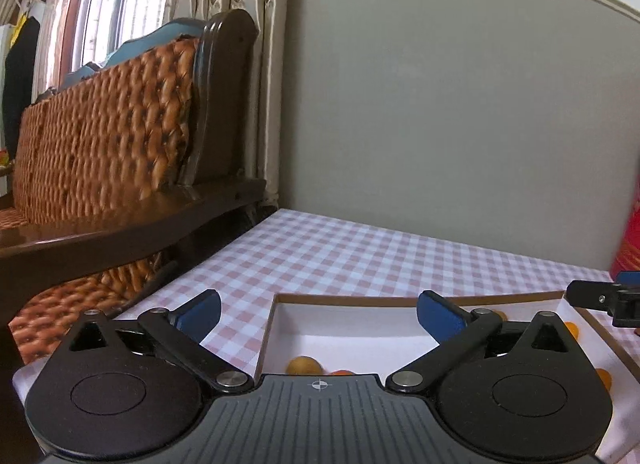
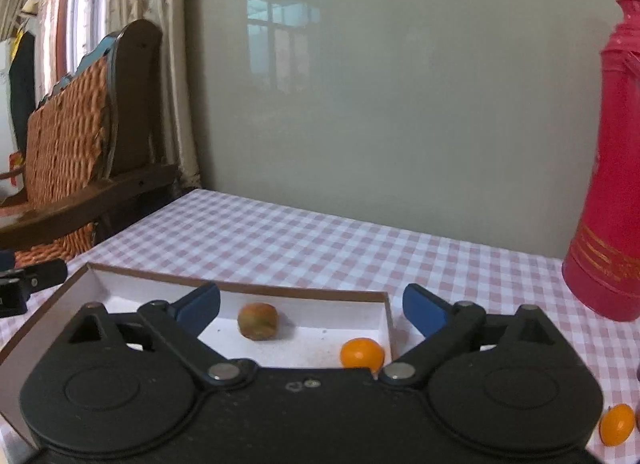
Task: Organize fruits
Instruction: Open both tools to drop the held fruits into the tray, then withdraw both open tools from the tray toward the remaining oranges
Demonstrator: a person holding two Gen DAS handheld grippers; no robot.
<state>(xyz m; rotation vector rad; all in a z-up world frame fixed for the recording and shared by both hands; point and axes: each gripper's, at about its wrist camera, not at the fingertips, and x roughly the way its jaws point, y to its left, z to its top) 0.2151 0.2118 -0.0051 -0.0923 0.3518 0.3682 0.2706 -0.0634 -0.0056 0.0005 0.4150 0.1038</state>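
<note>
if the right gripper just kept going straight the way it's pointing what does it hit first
Probably the floor of the shallow white cardboard box, near the brownish-green kiwi-like fruit lying between the open right gripper's blue fingertips. Depth is unclear, so it might skim past the fruit towards the box's far wall.

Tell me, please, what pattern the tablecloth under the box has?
The tablecloth is a pink-and-white check, clearest in the right wrist view.

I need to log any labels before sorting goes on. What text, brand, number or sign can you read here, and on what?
No readable text in either view.
Red flask: gold bands and marks near its base, too blurred to read.
Box, fruits and checked cloth: no print visible.
Left gripper body: only a small crosshair mark, no words.
</note>
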